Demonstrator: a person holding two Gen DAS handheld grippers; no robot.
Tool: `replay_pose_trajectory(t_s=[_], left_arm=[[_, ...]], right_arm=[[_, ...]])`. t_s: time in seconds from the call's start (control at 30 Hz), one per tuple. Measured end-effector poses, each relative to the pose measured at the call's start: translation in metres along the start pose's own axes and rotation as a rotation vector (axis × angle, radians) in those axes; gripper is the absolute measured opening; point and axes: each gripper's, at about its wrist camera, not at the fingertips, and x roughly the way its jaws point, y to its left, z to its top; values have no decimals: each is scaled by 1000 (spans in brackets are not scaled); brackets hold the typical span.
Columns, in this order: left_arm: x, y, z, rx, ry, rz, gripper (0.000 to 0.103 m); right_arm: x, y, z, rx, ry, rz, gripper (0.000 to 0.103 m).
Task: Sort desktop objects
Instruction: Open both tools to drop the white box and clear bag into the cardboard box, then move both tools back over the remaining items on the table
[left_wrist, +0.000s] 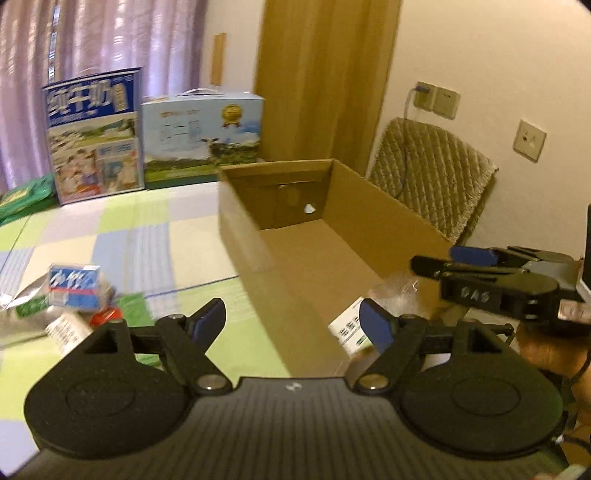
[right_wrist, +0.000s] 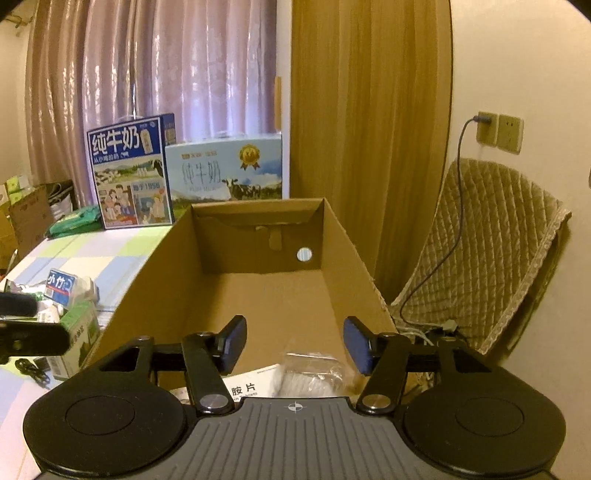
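Both claws are spread apart and hold nothing. Our right claw hangs over the near end of the cardboard box, where a white medicine carton and a clear plastic packet already lie. Our left claw sits above the box's left wall. The unsorted things, a blue-and-white carton, a small red item and a green carton, are clustered on the worktop left of the box. We judge the risks to be these: the claws are near each other and could collide; a low sweep could shove the light box; crowded cartons may be knocked aside or pinched badly.
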Motion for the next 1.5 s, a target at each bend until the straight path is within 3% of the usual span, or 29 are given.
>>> replay_pose_trajectory(t_s=[0.3,0.5,0.87,1.5], left_arm=[[-44,37,-29,-69,-1,66,79],[-69,65,-50,-116,11,129,81],[-97,114,-83,-169,27,244,84],[-96,141,-104,-142,75,242,85]], right_arm=[[-42,27,-17,23,-45,25,65],[-68,61,-31,56,-62,87,73],[-74,127,-57,-14,15,206,80],[-57,169,-64,-113,60,262,80]])
